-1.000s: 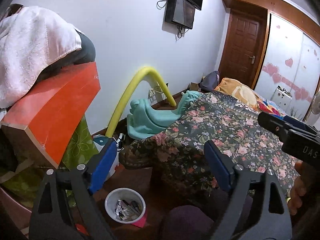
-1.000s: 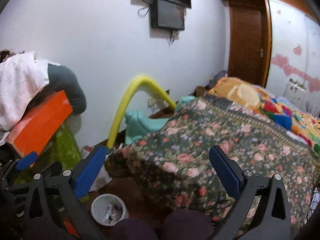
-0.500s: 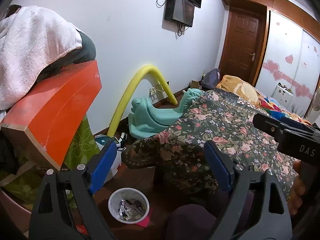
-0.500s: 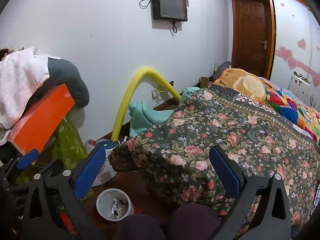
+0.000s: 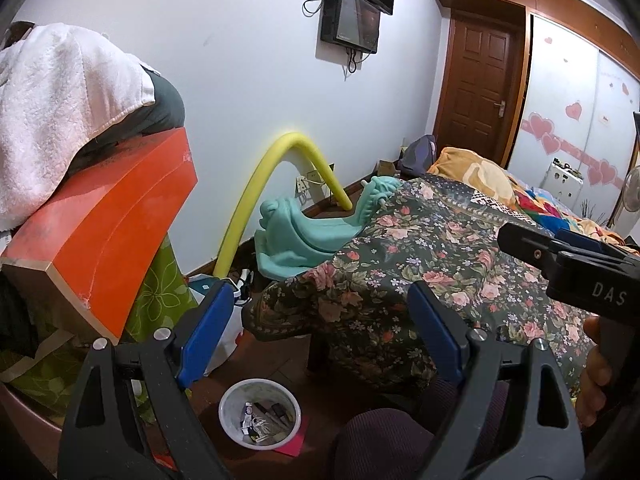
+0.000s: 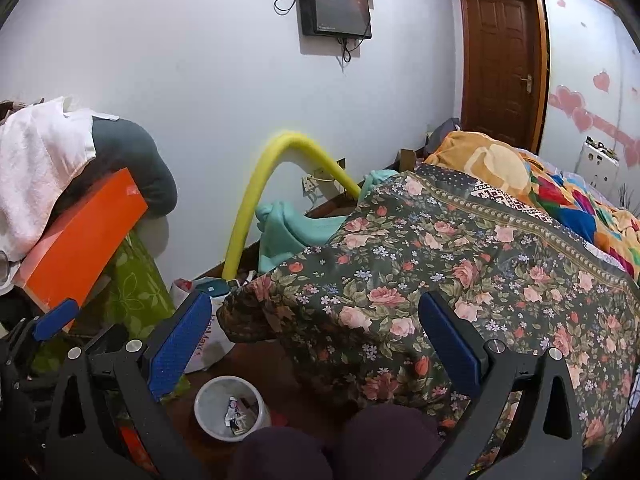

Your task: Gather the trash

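**Both tools spread over the bedroom floor; white bin below, trash inside**

Left wrist view. The left tool (image 5: 320,340) has its blue-padded fingers (image 5: 206,332) spread wide with nothing between them. Below them on the dark wooden floor (image 5: 280,364) stands a white bin (image 5: 260,414), upright, holding small pieces of trash (image 5: 260,420): wrappers and a pale tangle; their print is too small to read. A pink paper (image 5: 294,446) lies on the floor touching the bin's base. To the right, a floral bedspread (image 5: 440,264) hangs over the bed corner. Behind it a teal plastic ride-on toy (image 5: 296,232) sits by the wall, under a bent yellow foam tube (image 5: 260,196). At left, an orange board (image 5: 112,236) leans beneath a white towel (image 5: 60,108). At the right edge, the right tool's black body is seen from the side, lettered "DAS"; further letters are cut off. A hand (image 5: 598,372) grips its handle.

Right wrist view. The right tool (image 6: 316,344) is likewise released, fingers (image 6: 180,344) wide apart, holding nothing. The white bin (image 6: 228,406) stands on the floor below and between them, trash (image 6: 236,414) visible inside. A white plastic bag (image 6: 214,340) just behind the left finger carries red print, only partly legible. A wall-mounted screen (image 6: 336,8) hangs above; its marking is unreadable. The left tool (image 6: 56,320) shows at the lower left edge, one blue fingertip visible.
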Tool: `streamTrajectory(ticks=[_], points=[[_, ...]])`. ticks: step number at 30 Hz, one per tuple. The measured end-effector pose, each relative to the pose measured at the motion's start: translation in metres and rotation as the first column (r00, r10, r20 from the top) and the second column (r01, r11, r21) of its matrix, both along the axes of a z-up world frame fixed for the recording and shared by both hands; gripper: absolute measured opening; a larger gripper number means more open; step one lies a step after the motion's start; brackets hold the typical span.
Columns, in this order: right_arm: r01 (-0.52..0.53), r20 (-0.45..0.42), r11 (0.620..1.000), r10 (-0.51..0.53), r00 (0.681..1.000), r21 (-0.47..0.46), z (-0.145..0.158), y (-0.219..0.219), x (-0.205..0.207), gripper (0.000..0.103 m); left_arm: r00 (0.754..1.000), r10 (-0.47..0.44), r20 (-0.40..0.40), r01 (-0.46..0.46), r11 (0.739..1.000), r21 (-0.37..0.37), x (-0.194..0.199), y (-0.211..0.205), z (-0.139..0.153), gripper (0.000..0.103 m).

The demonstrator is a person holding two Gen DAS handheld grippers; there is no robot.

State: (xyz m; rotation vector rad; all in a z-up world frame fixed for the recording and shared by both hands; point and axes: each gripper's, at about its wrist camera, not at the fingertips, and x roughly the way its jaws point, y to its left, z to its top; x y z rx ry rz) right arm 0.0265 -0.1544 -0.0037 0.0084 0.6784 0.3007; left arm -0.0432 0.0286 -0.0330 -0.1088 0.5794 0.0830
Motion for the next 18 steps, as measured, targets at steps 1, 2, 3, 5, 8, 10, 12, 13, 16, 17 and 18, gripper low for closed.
streamTrajectory(ticks=[1, 2, 3, 5, 8, 10, 12, 13, 16, 17, 18], points=[[0.0, 0.0, 1.0, 0.0, 1.0, 0.0, -0.0001, 0.0002, 0.0002, 0.103, 1.0, -0.001, 0.0, 0.001, 1.0, -0.001, -0.0002, 0.0001, 0.0002, 0.089], [0.0, 0.002, 1.0, 0.0, 1.0, -0.002, 0.0001, -0.0002, -0.0002, 0.103, 1.0, -0.001, 0.0, 0.001, 1.0, 0.0, -0.0005, -0.0001, 0.0005, 0.088], [0.0, 0.002, 1.0, 0.0, 1.0, -0.002, 0.0004, -0.0006, -0.0001, 0.103, 1.0, -0.001, 0.0, 0.001, 1.0, 0.001, -0.0004, -0.0001, 0.0005, 0.088], [0.0, 0.002, 1.0, 0.0, 1.0, 0.0, 0.0008, -0.0009, -0.0003, 0.103, 1.0, 0.0, 0.0, 0.0, 1.0, 0.003, -0.0006, -0.0006, 0.0006, 0.088], [0.0, 0.002, 1.0, 0.0, 1.0, -0.002, 0.0004, -0.0007, -0.0001, 0.103, 1.0, -0.001, 0.003, 0.001, 1.0, 0.005, -0.0009, -0.0005, 0.001, 0.088], [0.0, 0.0, 1.0, 0.0, 1.0, -0.001, 0.0005, -0.0009, -0.0002, 0.103, 1.0, -0.003, 0.001, 0.003, 1.0, 0.007, -0.0011, 0.0001, 0.0011, 0.088], [-0.001, -0.001, 1.0, 0.001, 1.0, 0.0, 0.001, -0.0007, -0.0003, 0.103, 1.0, -0.004, 0.0, 0.004, 1.0, 0.011, -0.0009, 0.0007, 0.0018, 0.088], [-0.002, -0.002, 1.0, 0.002, 1.0, 0.0, 0.0012, -0.0012, -0.0004, 0.103, 1.0, -0.005, 0.0, 0.005, 1.0, 0.009, -0.001, 0.0005, 0.0018, 0.088], [-0.001, 0.0, 1.0, 0.001, 1.0, -0.001, 0.0012, -0.0011, -0.0004, 0.103, 1.0, -0.008, 0.001, 0.008, 1.0, 0.011, -0.001, 0.0016, 0.0024, 0.088], [0.0, 0.0, 1.0, 0.0, 1.0, -0.002, 0.0016, -0.0012, -0.0004, 0.103, 1.0, -0.007, 0.002, 0.006, 1.0, 0.013, -0.0006, 0.0024, 0.0028, 0.088], [-0.001, -0.001, 1.0, 0.001, 1.0, -0.001, 0.0014, -0.0012, -0.0005, 0.103, 1.0, -0.005, 0.003, 0.005, 1.0, 0.014, -0.0006, 0.0033, 0.0028, 0.088]])
